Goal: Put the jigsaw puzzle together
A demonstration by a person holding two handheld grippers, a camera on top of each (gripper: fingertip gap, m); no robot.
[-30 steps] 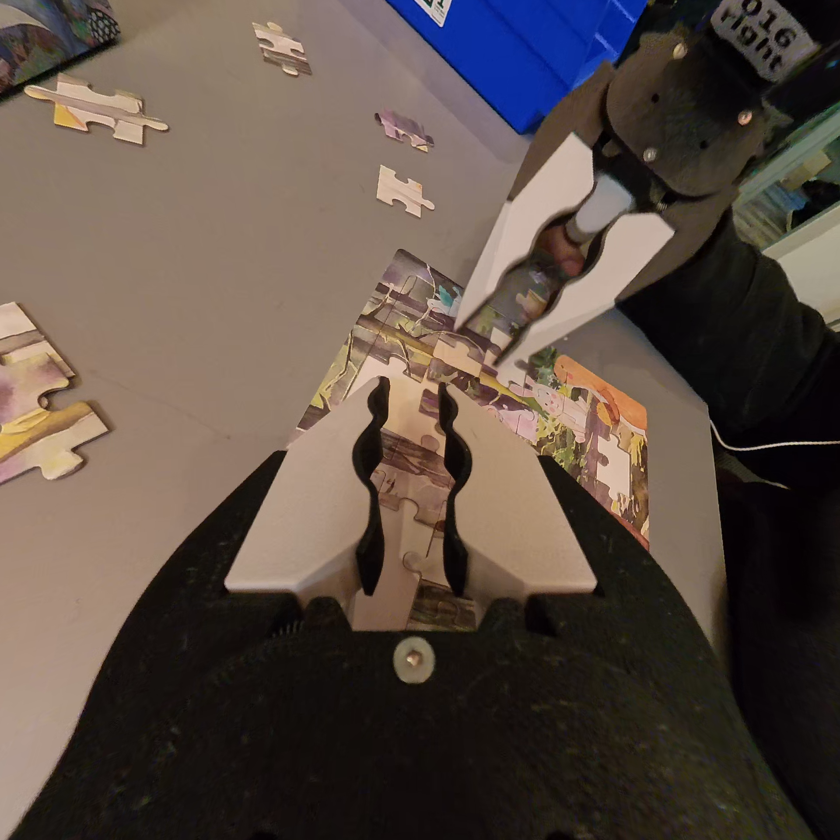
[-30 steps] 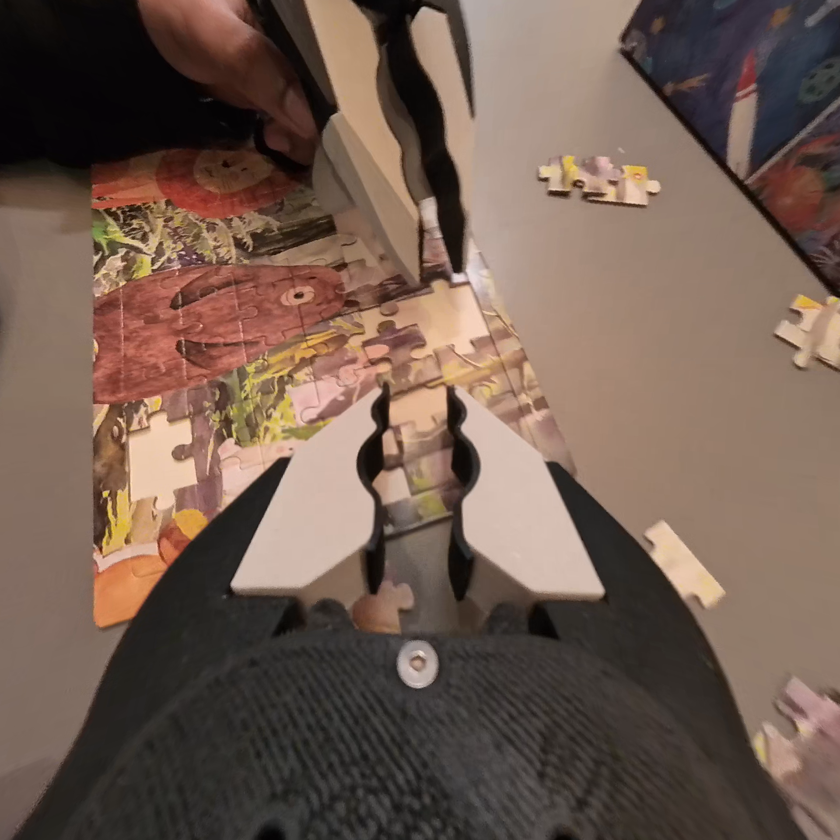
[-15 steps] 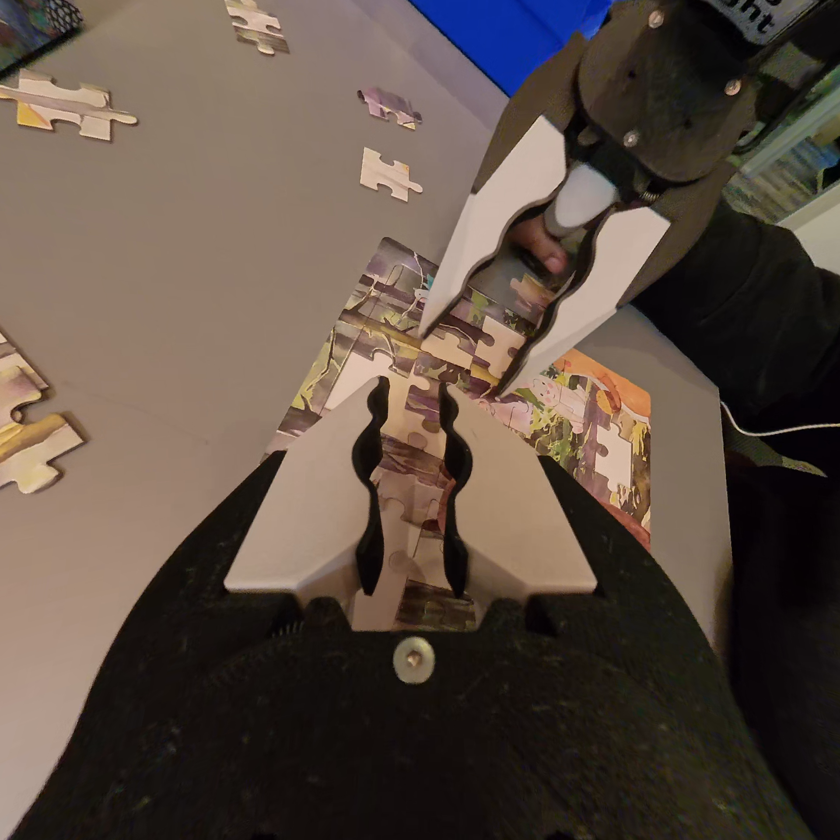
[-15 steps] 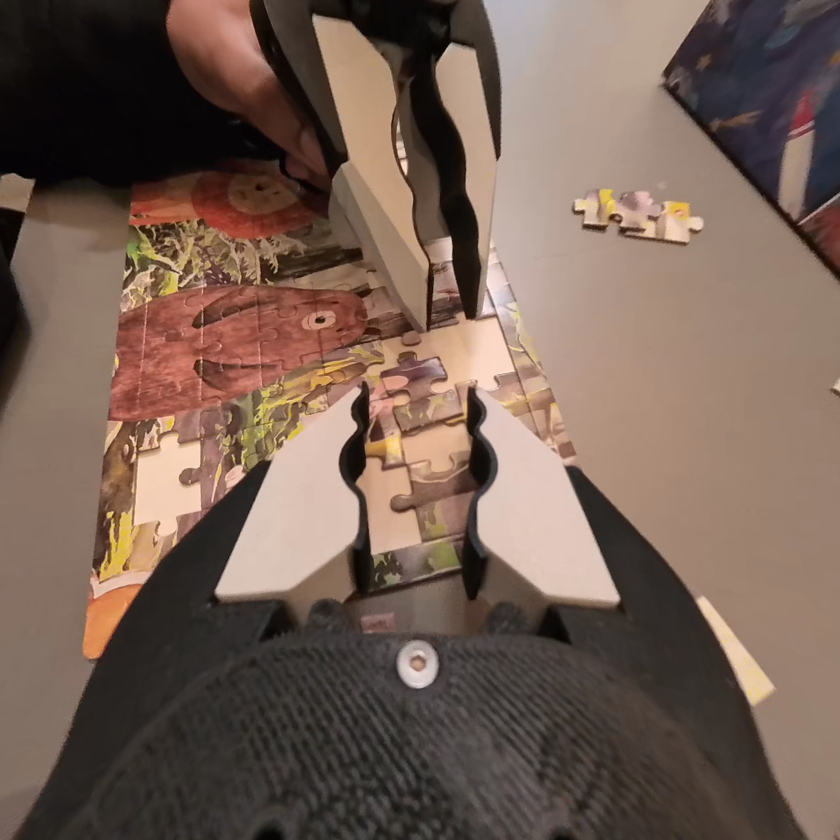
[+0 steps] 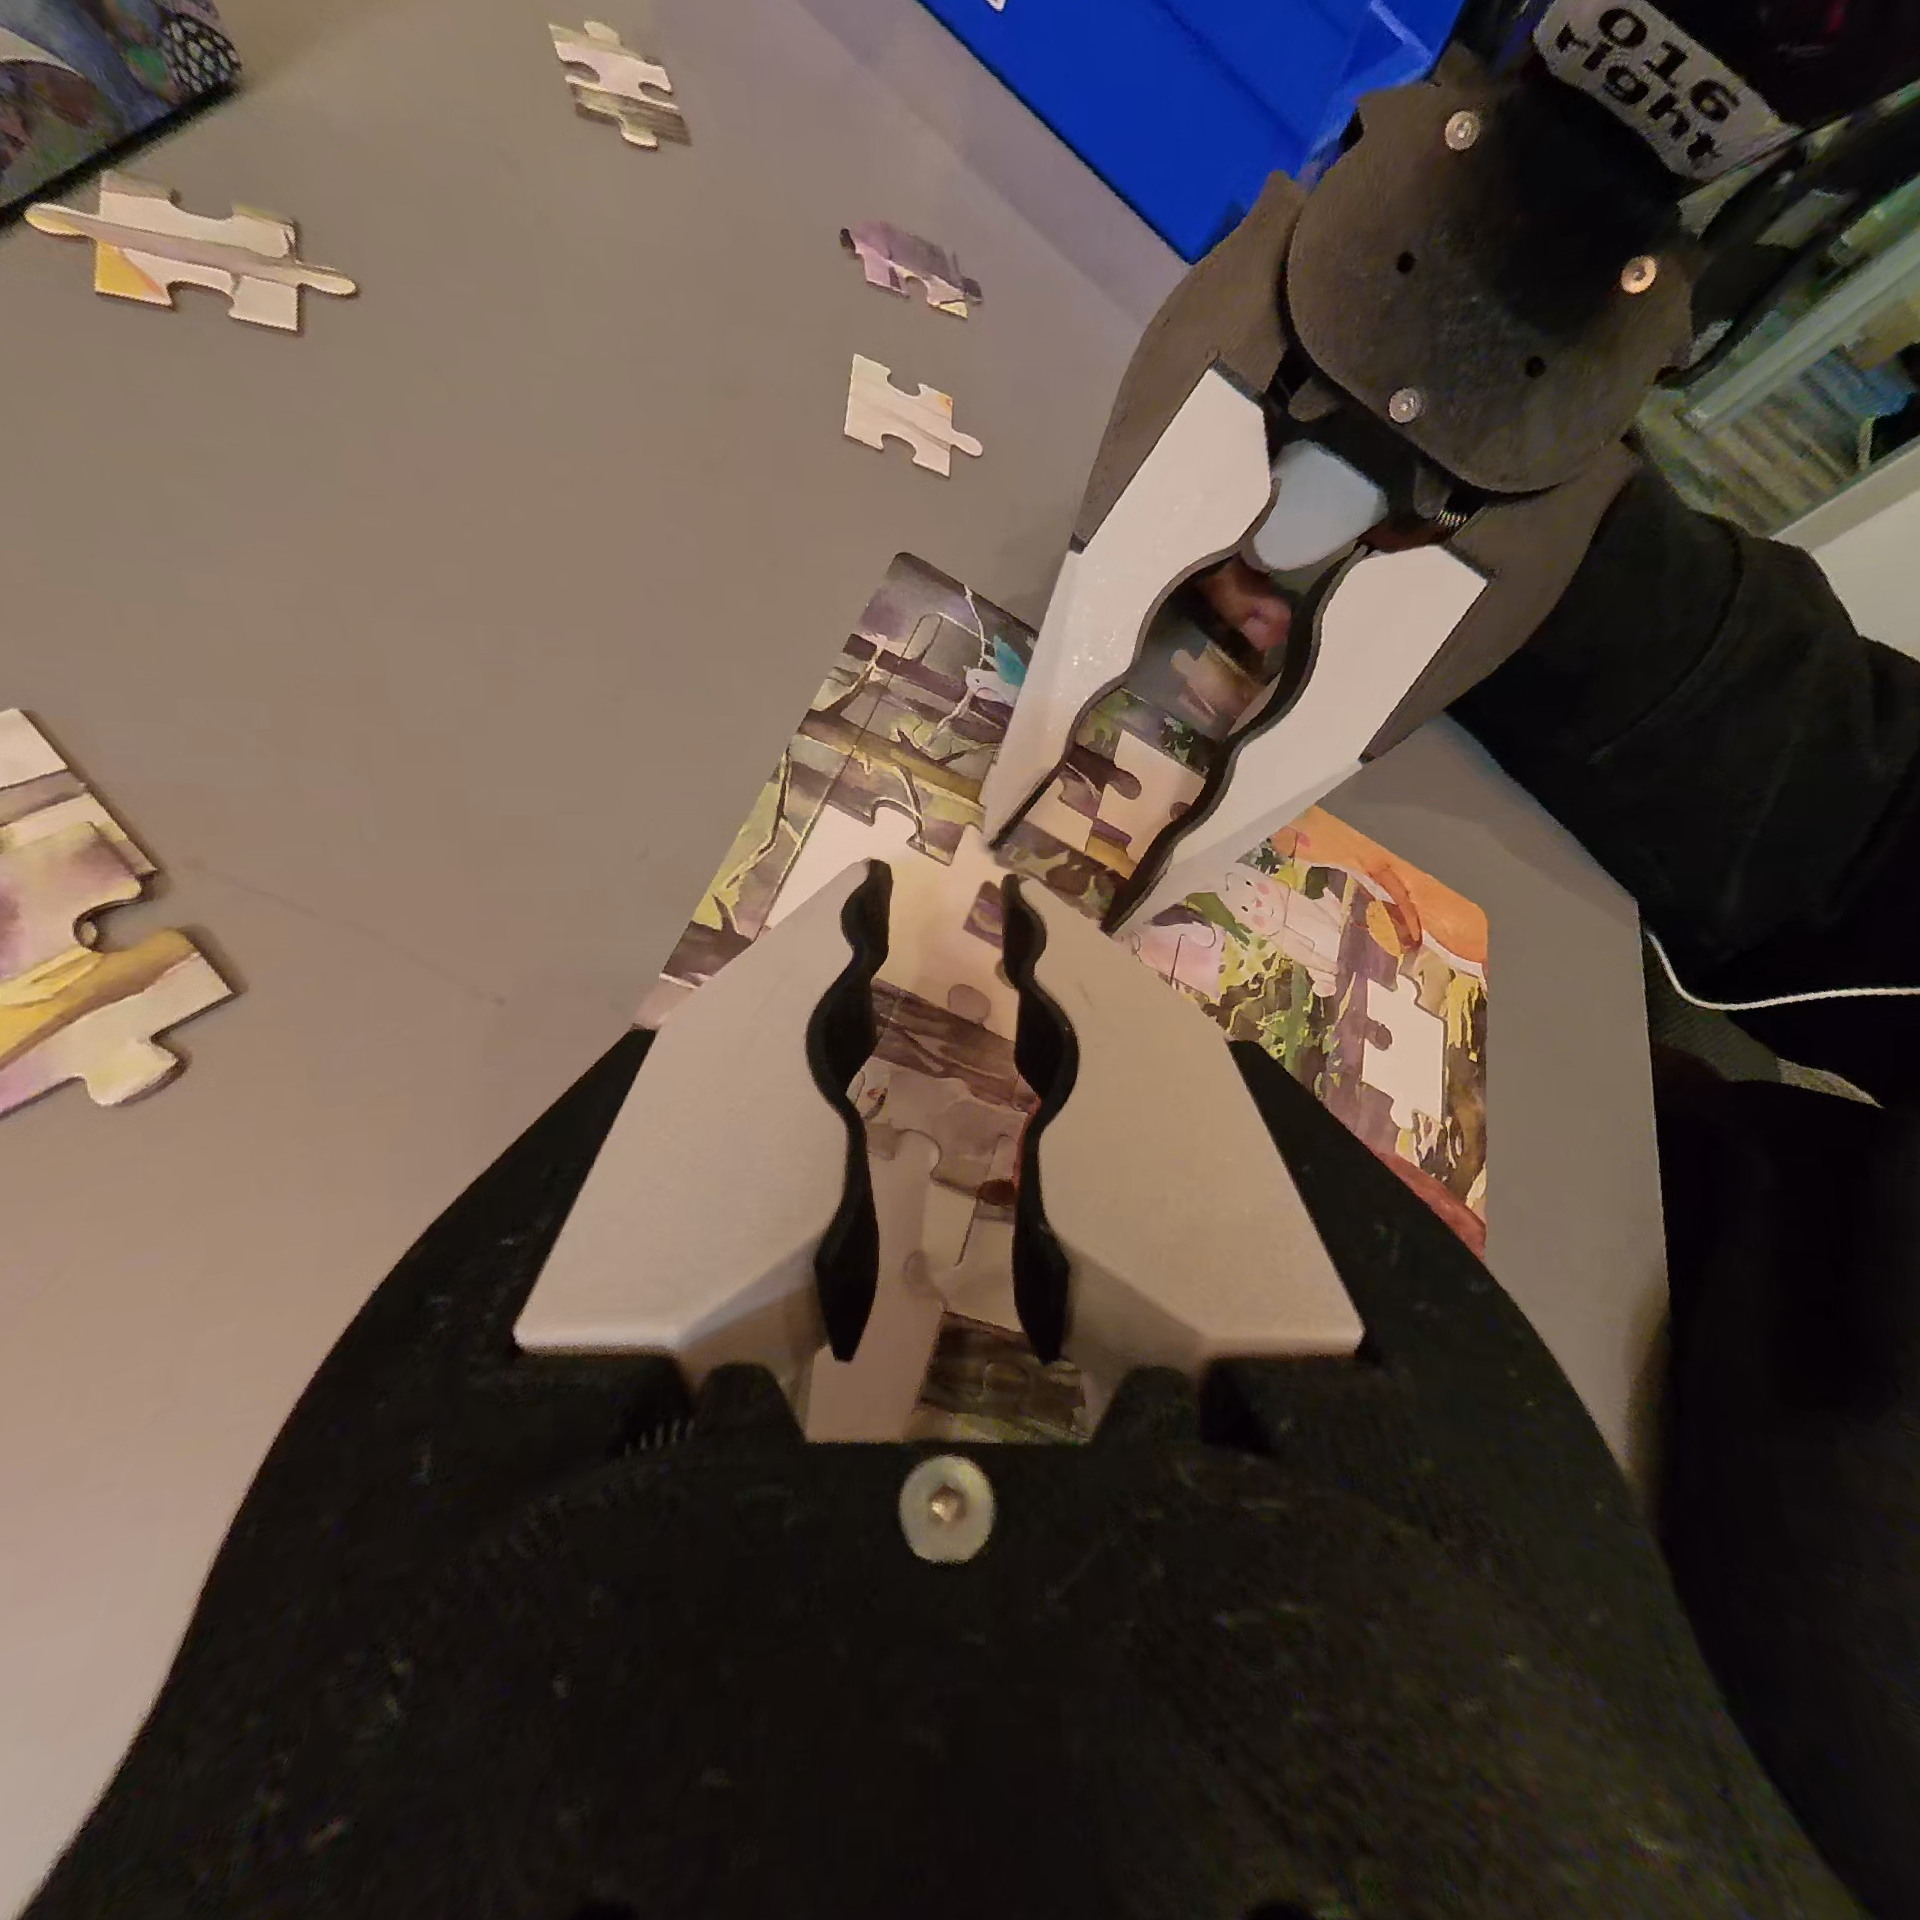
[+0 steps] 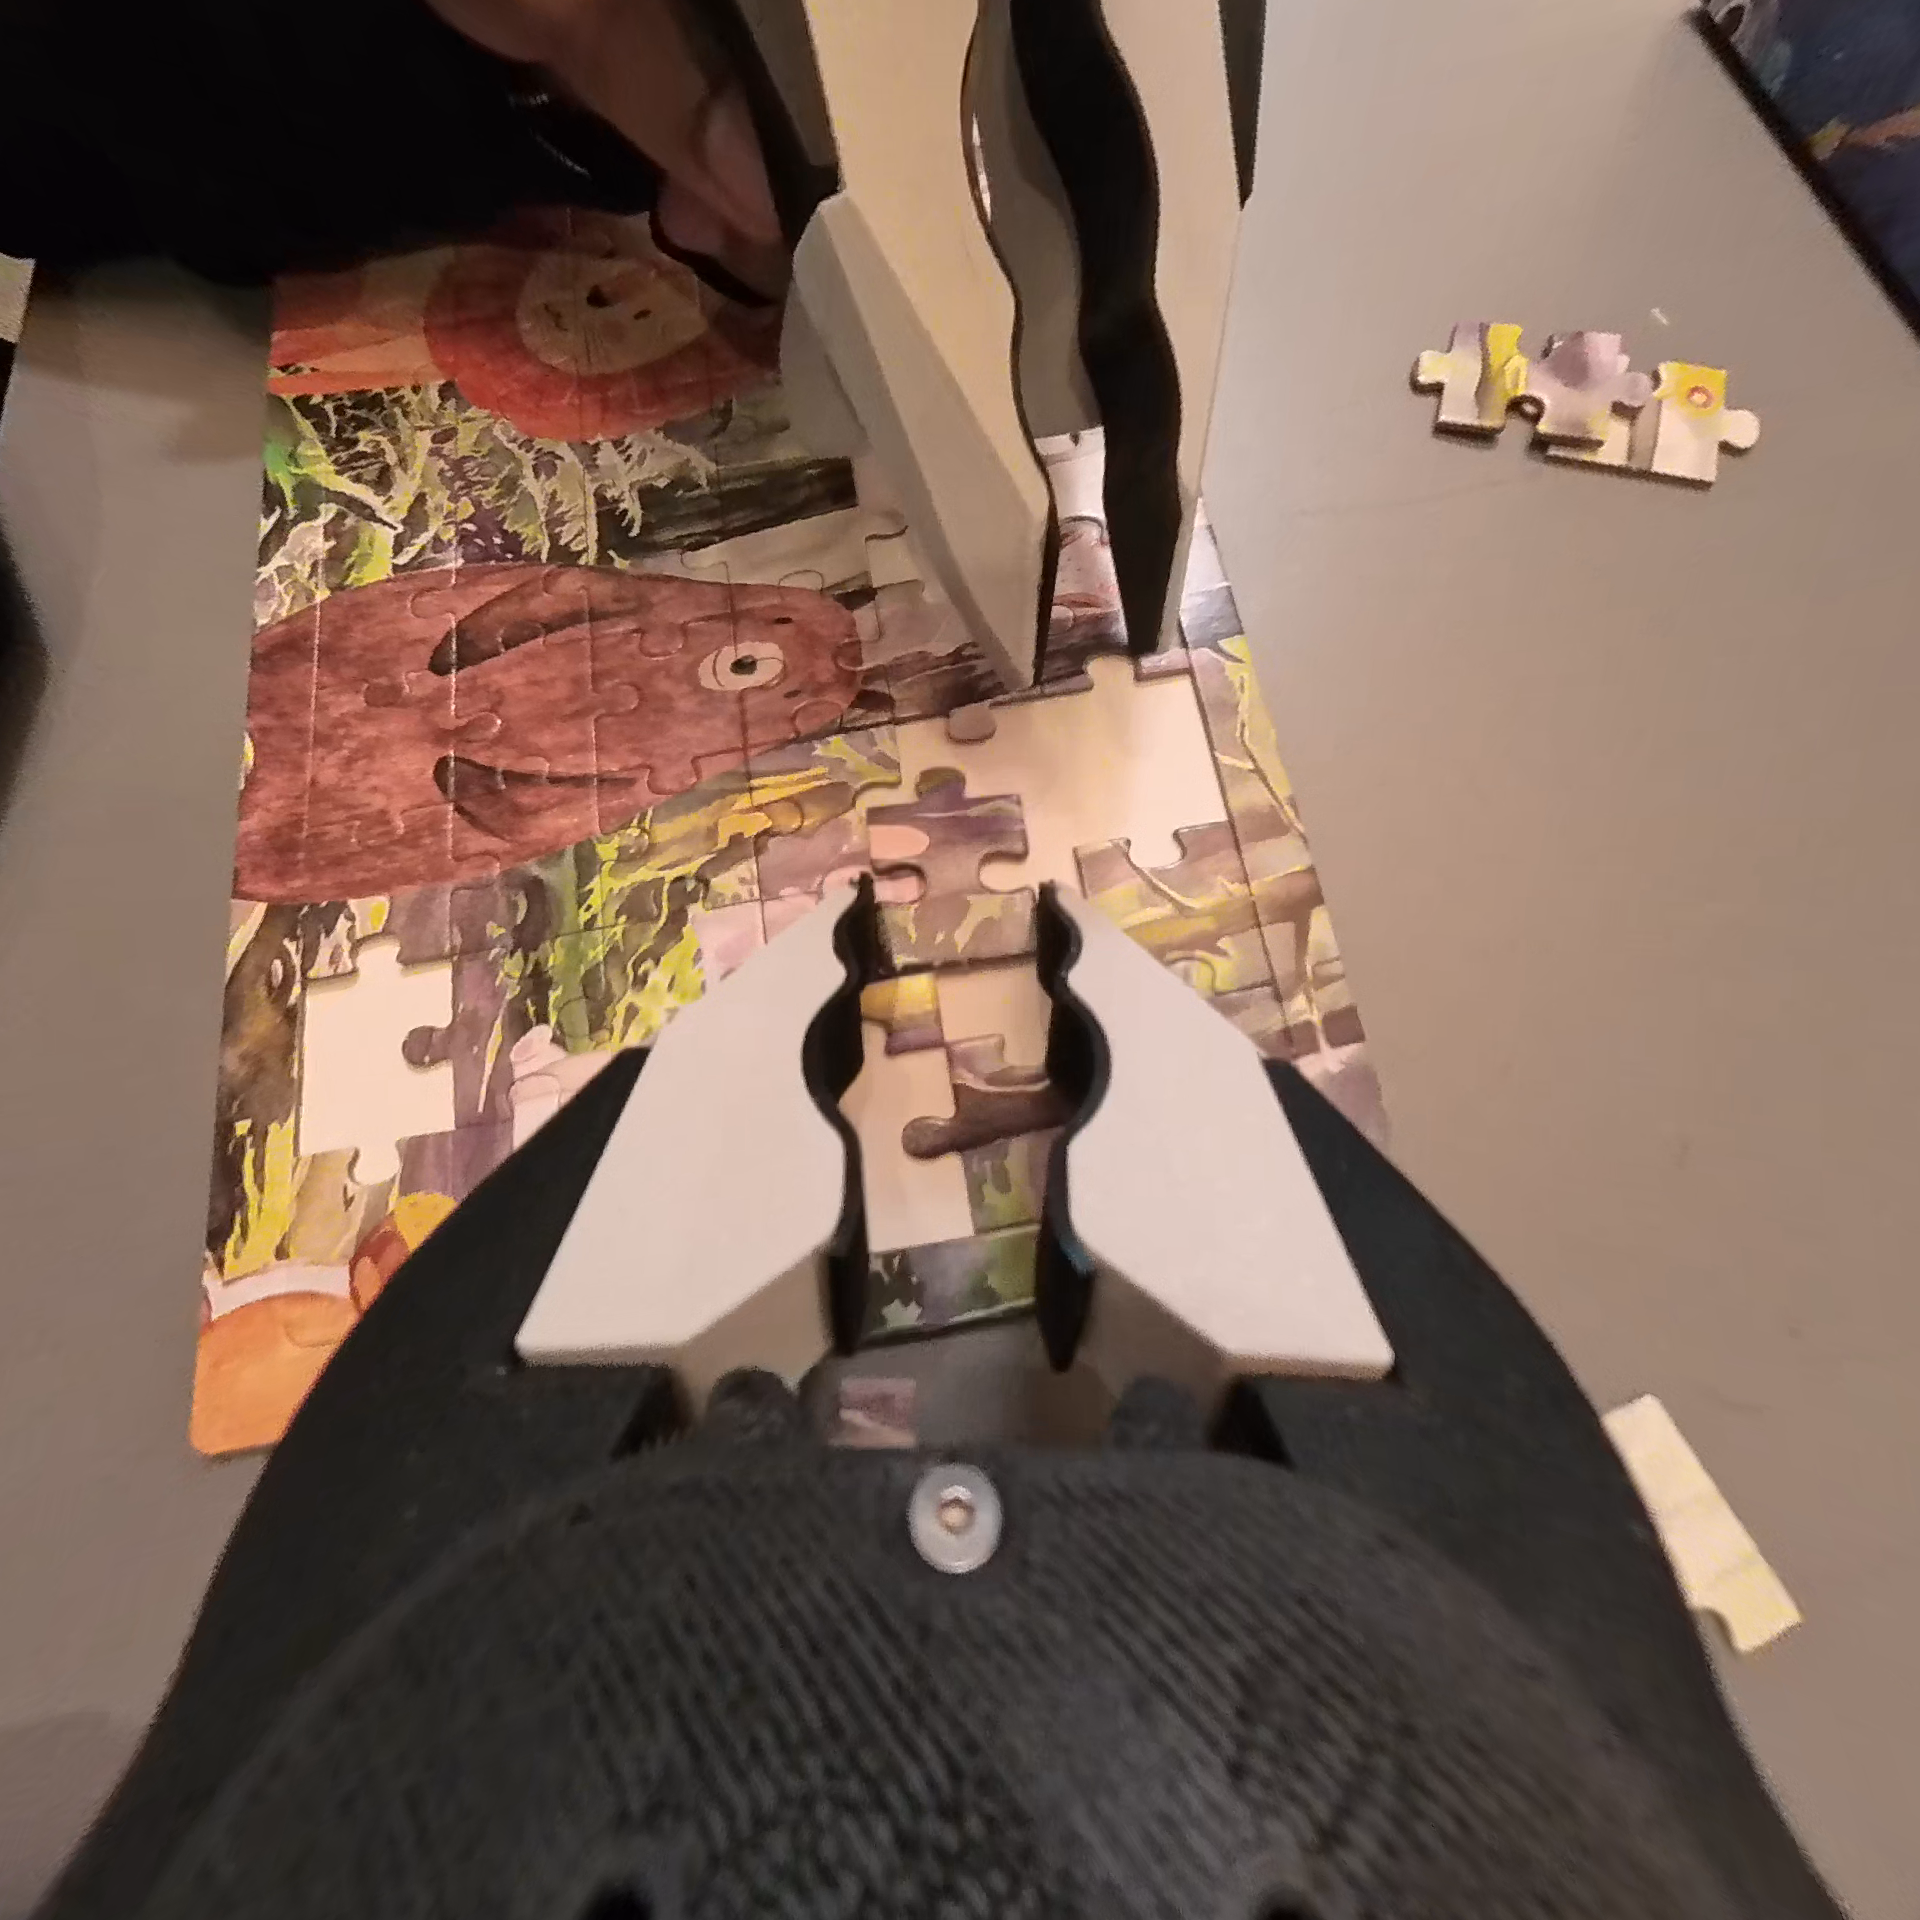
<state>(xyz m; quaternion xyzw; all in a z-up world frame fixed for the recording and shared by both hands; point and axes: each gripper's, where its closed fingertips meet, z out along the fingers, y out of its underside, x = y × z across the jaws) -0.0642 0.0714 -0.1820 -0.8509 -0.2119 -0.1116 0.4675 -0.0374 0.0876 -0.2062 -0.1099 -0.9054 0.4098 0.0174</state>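
The partly built jigsaw puzzle (image 6: 540, 727) lies flat on the grey table (image 6: 1558, 831), with blank gaps in its picture; it also shows in the left wrist view (image 5: 1340, 997). My right gripper (image 6: 954, 888) is open, its tips low over the puzzle on either side of a purple piece (image 6: 940, 842) lying among blank gaps. My left gripper (image 5: 940, 878) is open and empty, tips down on the puzzle near a blank gap. The two grippers face each other closely: the right one (image 5: 1055, 878) shows in the left view, the left one (image 6: 1091, 655) in the right view.
Loose pieces lie on the table: a pale one (image 5: 904, 410), a purple one (image 5: 914, 265), a joined strip (image 6: 1590, 400), a face-down piece (image 6: 1704, 1527), a large cluster (image 5: 62, 935). A blue bin (image 5: 1174, 94) and a puzzle box (image 5: 94, 83) stand at the far edge. My hands' fingertips stand some 4 cm from each other. Between my right fingertips and the partly built jigsaw puzzle (image 6: 540, 727) there is roughly 8 cm.
My right gripper has opened wider and moved forward over the puzzle toward the left gripper. The left gripper has stayed over the same spot, still open.
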